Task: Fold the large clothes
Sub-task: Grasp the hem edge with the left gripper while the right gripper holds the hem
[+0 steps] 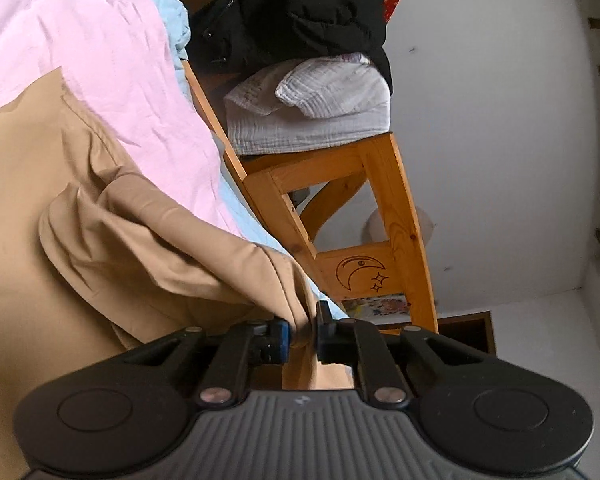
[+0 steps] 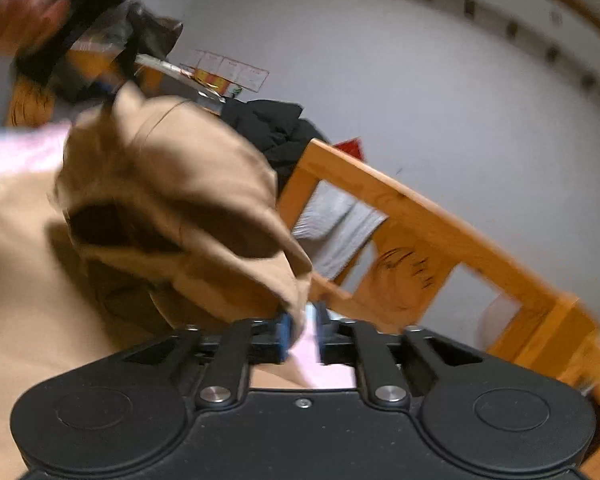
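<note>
A pink sheet (image 1: 100, 60) is spread under the tan garment (image 1: 40, 200), beside a wooden bed frame (image 1: 400, 208). A bunched edge of the garment is pinched between the left gripper (image 1: 302, 336); another raised fold is pinched by the right gripper (image 2: 302, 334).

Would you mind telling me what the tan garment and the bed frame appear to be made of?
Tan garment: seemingly a smooth, matte woven fabric, perhaps cotton twill; it drapes in soft folds with stitched seams. Bed frame: varnished wood, probably pine, showing orange grain, knots and a burned-in moon design.
</note>
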